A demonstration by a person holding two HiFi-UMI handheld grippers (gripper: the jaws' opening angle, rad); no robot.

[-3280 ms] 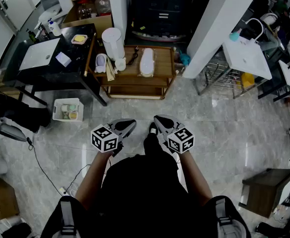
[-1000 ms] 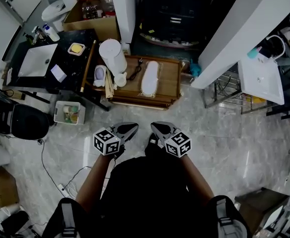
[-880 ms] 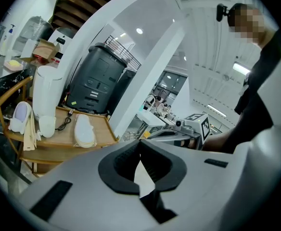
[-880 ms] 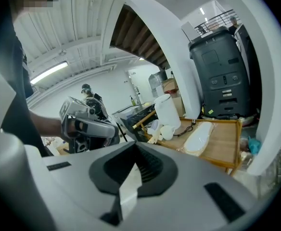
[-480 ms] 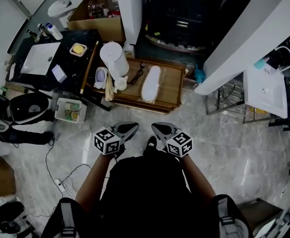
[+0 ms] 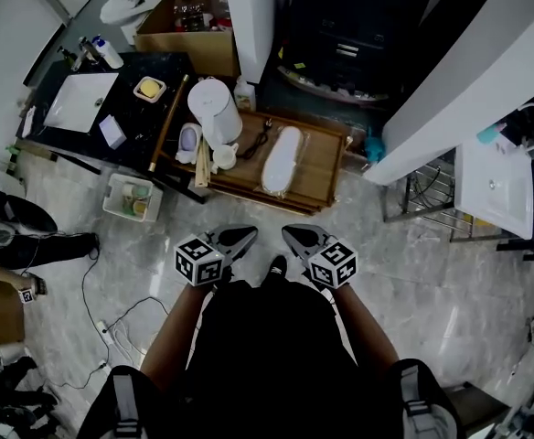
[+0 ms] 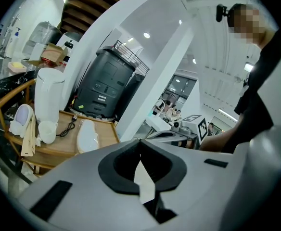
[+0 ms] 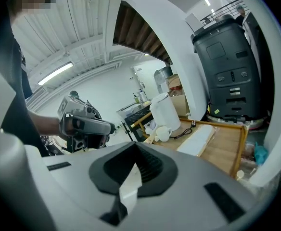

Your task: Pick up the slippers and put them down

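Left hand-held gripper [image 6: 247, 234]: we see its jaws pressed together with nothing between them. It is held over the floor just ahead of the person's body, tips toward the bench.
Right hand-held gripper [image 6: 289, 234]: closed tight and empty too. It sits beside the left one, the two tips near each other but not touching.
Slippers [image 6: 281, 159]: a long white shape lying flat near the middle of the bench top. We cannot tell whether it is one slipper or a stacked pair. It is well apart from both grippers.
Bench [image 6: 320, 170]: low and wooden, with a raised rim and a shelf beneath. It stands on the floor between the black counter and a slanting white pillar [image 6: 450, 90].
White lidded container [image 6: 214, 110]: tall and upright at the bench's left end.
White cup [image 6: 224, 156]: just in front of that container, on the bench.
Black cord [image 6: 259, 138]: looped on the bench top between the container and the slippers.
Black counter [image 6: 153, 122]: left of the bench. It carries a white basin [image 6: 82, 101] and a small yellow dish [image 6: 148, 88].
White crate [image 6: 130, 199]: on the floor below the counter's near edge.
Dark grey machine [image 7: 107, 83]: stands behind the bench.
Floor [image 6: 432, 273]: pale marbled tiles.
Person: bare forearms and dark clothing; a black shoe [image 6: 275, 269] shows between the two grippers.
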